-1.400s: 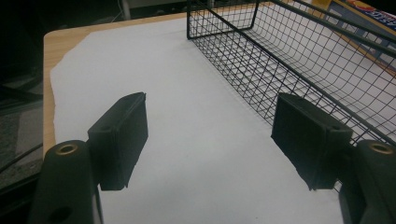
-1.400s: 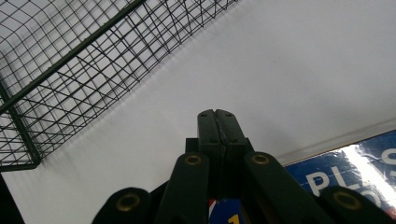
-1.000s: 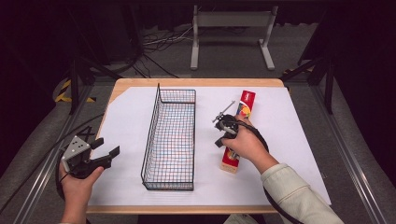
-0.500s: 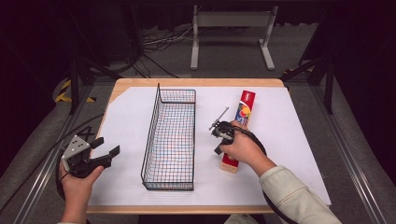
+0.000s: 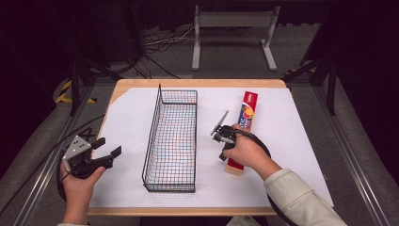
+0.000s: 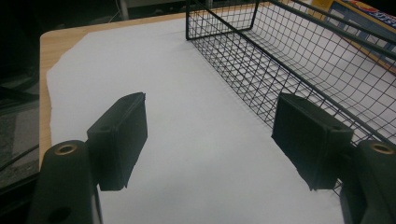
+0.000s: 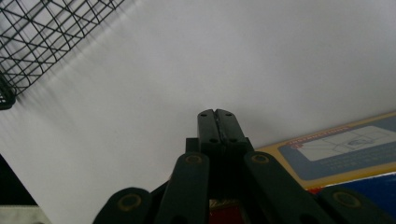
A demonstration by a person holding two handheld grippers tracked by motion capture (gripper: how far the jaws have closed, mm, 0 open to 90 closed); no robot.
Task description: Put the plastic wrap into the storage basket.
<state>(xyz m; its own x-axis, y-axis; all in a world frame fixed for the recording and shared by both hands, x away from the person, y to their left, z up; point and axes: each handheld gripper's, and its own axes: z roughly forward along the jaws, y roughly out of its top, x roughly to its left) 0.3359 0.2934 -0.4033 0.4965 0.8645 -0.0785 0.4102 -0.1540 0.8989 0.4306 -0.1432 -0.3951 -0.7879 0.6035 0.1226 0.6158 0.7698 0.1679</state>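
High view, left to right: left gripper (image 5: 104, 154) hovers over the white sheet (image 5: 127, 122), jaws spread wide, nothing between them. Next comes the wire basket (image 5: 171, 141), with nothing in it. Right of that, the right gripper (image 5: 221, 134) sits just beside the long red box (image 5: 245, 117), jaws pressed together on nothing. My guess is that box is light, stiff cardboard, a bit slick, so I'd pinch it across the narrow width near the middle.
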